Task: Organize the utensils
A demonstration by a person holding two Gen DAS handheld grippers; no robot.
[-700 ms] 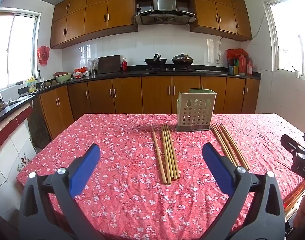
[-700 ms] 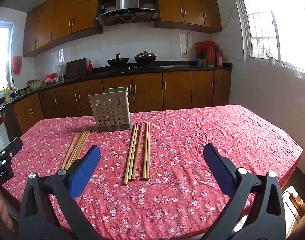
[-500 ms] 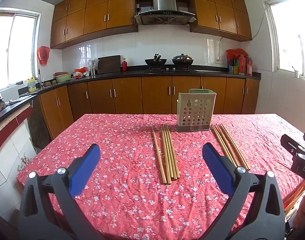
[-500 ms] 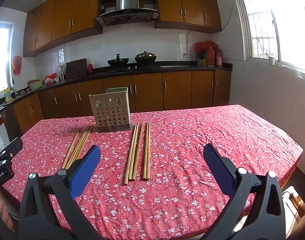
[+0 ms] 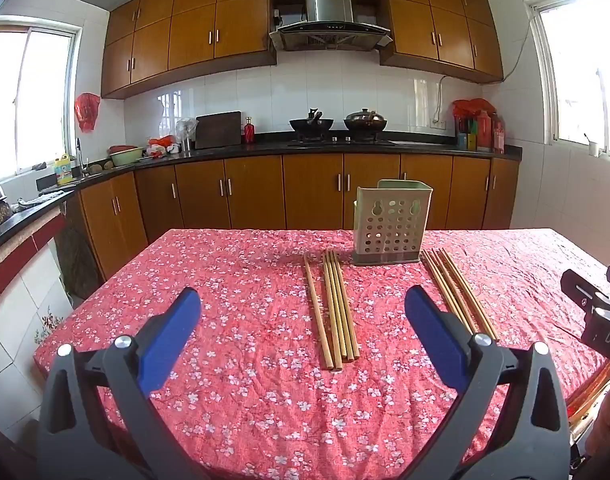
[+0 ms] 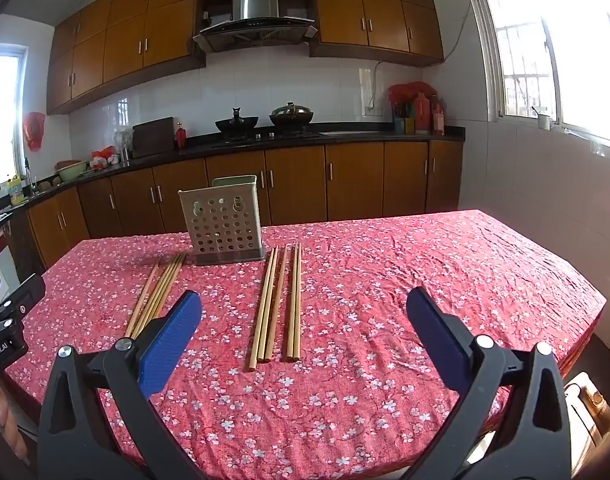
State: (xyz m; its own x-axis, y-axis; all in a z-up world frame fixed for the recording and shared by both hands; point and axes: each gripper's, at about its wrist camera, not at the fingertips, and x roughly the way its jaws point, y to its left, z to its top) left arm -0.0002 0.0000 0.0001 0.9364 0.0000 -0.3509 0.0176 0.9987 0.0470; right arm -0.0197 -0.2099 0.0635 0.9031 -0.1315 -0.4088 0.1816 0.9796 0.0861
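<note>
Nothing has shifted since the earlier frames: both my grippers hang where they were, short of the near table edge. My left gripper [image 5: 303, 326] stands wide open with nothing between its blue pads, and my right gripper [image 6: 304, 328] is spread just as wide and empty. I take the perforated utensil holder [image 5: 390, 222] as my landmark: it stands upright toward the far side of the table [image 5: 233, 360], on the red flowered cloth. One bundle of chopsticks [image 5: 334, 304] lies just left of the holder, running back toward me; a second bundle [image 6: 279, 300] lies just right of it, also lengthwise. Cloth is bare on both flanks beyond the bundles, and right of the holder it runs open to the table's angled corner. Behind the holder, wooden cabinets [image 5: 313, 192] carry a dark counter with two pots [image 5: 337, 124]; windows light both side walls.
</note>
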